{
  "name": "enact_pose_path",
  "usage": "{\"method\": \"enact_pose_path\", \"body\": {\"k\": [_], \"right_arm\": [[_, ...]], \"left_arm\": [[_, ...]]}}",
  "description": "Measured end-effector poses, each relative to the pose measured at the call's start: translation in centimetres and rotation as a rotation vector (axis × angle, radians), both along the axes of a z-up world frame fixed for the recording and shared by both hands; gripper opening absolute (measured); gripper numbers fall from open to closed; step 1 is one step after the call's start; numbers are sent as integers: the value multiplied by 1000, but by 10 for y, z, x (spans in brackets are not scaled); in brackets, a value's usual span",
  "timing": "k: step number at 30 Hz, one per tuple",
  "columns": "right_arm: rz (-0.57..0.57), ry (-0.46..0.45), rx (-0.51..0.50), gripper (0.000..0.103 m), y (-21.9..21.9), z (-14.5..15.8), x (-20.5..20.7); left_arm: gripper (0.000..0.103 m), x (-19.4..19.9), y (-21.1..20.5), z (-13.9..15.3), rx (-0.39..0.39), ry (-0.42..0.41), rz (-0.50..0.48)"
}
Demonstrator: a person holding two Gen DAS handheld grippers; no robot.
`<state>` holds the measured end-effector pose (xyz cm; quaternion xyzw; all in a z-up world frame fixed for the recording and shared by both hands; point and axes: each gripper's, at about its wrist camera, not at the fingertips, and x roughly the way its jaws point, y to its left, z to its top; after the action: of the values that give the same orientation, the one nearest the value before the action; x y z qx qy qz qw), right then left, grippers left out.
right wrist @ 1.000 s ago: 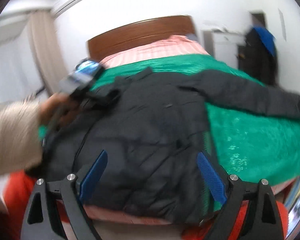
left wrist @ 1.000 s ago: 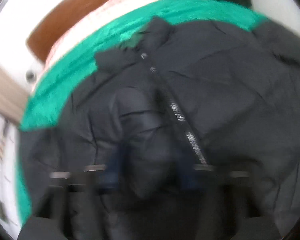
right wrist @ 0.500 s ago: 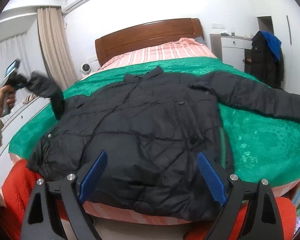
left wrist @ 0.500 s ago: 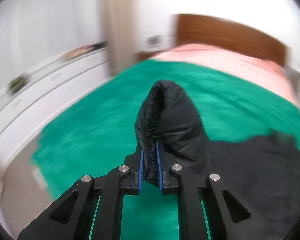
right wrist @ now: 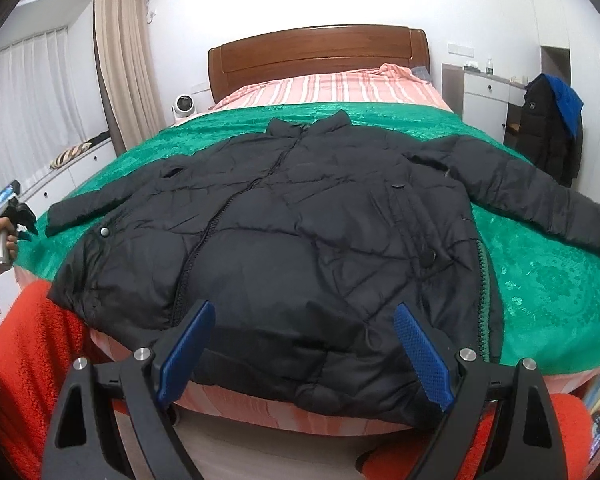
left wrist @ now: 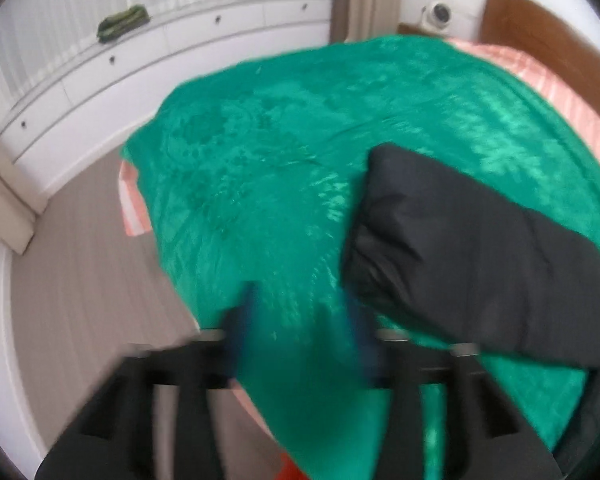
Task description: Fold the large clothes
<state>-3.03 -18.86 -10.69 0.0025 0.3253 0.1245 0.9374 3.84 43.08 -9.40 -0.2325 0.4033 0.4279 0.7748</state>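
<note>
A black puffer jacket (right wrist: 300,232) lies front-up on the green bedspread (right wrist: 540,280), sleeves spread, collar toward the headboard (right wrist: 316,54). The left gripper (left wrist: 300,320), fingers just opened and empty, hovers beside one sleeve cuff (left wrist: 388,208). The right gripper (right wrist: 304,352) hovers with fingers spread wide and empty at the jacket's hem.

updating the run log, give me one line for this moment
phase: spreading jacket flat | left tool: jaws just opened, sleeve released onto green cover | right tool: open, empty, above hem
</note>
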Motion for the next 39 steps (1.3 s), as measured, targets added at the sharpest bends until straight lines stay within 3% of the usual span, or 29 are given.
{"method": "enact_pose_path", "body": {"k": [2,5,11,17,21,26,29,33,39], "right_arm": [[-7,2,-8,91,-1,-2,1],[-14,7,4,92,-5,-4,3],[-47,-23,31,98,-16,0,1],[-113,21,55,98,-32,-5,5],[-162,46,105,98,-47,-7,6],[-219,71,148,99,-57,-11,9],[-216,82,138,99,-56,-13,10],[-218,83,111,98,-53,-14,12],[-225,87,103,98,-53,-17,14]], "left_arm": [[87,-5,-26,12,49,-46,-44],[95,-8,-71,30,65,-100,-136],[100,10,-169,56,67,-216,-363],[100,52,-242,41,68,-161,-608],[100,67,-259,13,72,-102,-642],[100,76,-249,-22,49,-37,-597],[100,75,-240,-36,20,-36,-564],[103,71,-225,-50,-76,-42,-536],[103,68,-230,-57,-33,-48,-549]]}}
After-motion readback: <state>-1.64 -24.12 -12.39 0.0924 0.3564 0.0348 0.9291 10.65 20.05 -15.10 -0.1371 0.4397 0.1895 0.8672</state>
